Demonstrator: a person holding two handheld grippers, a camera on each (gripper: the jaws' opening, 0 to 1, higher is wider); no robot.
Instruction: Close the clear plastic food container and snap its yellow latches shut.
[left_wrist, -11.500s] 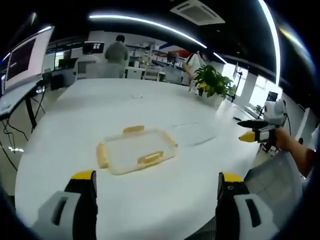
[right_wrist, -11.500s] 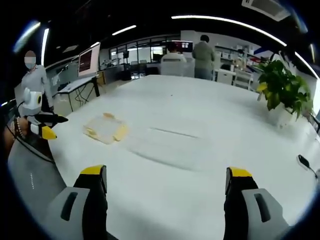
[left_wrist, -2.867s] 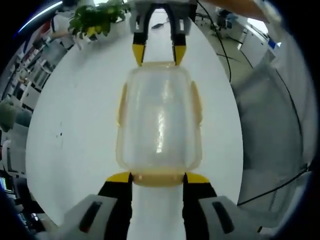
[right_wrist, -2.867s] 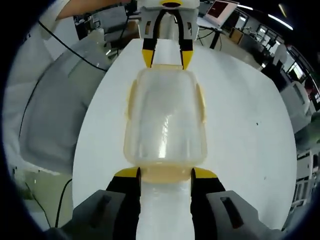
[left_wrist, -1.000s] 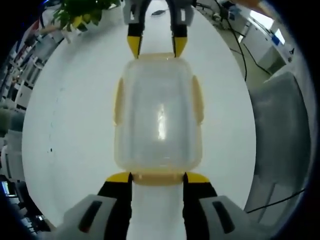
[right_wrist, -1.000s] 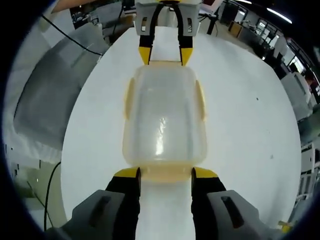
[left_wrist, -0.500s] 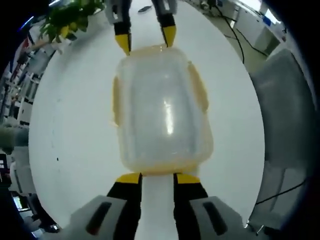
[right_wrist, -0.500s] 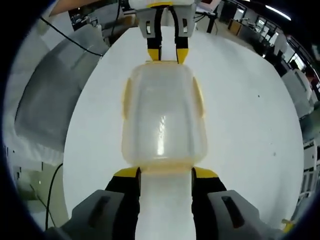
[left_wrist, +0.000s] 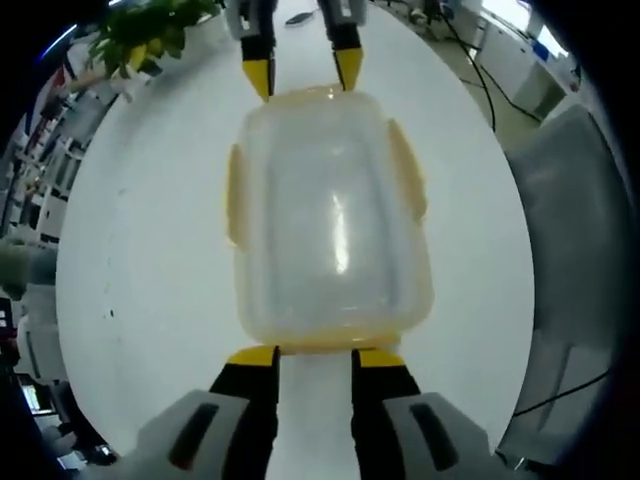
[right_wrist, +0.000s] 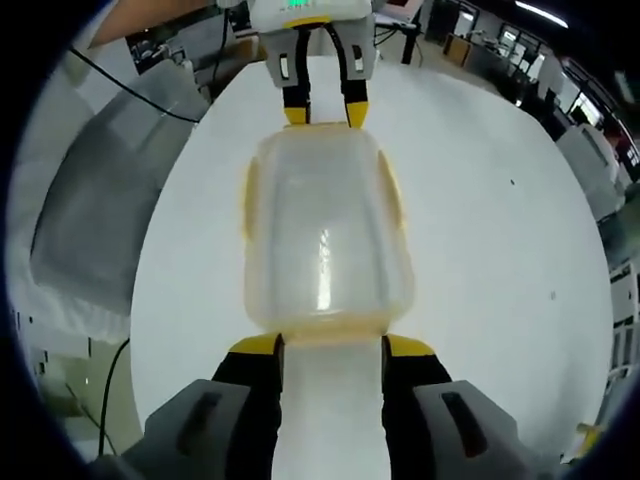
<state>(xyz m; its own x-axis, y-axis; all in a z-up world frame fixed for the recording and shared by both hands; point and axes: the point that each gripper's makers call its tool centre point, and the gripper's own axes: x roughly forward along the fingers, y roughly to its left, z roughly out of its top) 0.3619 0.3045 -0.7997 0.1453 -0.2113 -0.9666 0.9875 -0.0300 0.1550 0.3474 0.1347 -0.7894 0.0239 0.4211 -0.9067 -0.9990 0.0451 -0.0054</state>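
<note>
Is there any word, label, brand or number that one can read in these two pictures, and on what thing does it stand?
None can be read.
The container is clear plastic with plain yellow latches; no print shows on it.
The left gripper and right gripper show no marking.
The white table is bare of text.
Far screens and shelves are too small and blurred to read.

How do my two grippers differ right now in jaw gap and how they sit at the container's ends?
Left gripper jaws stand closer together than right gripper jaws. In the left gripper view the clear container sits skewed to the left gripper; in the right gripper view it lines up straight with the right gripper. Both have yellow tips at opposite end latches.
</note>
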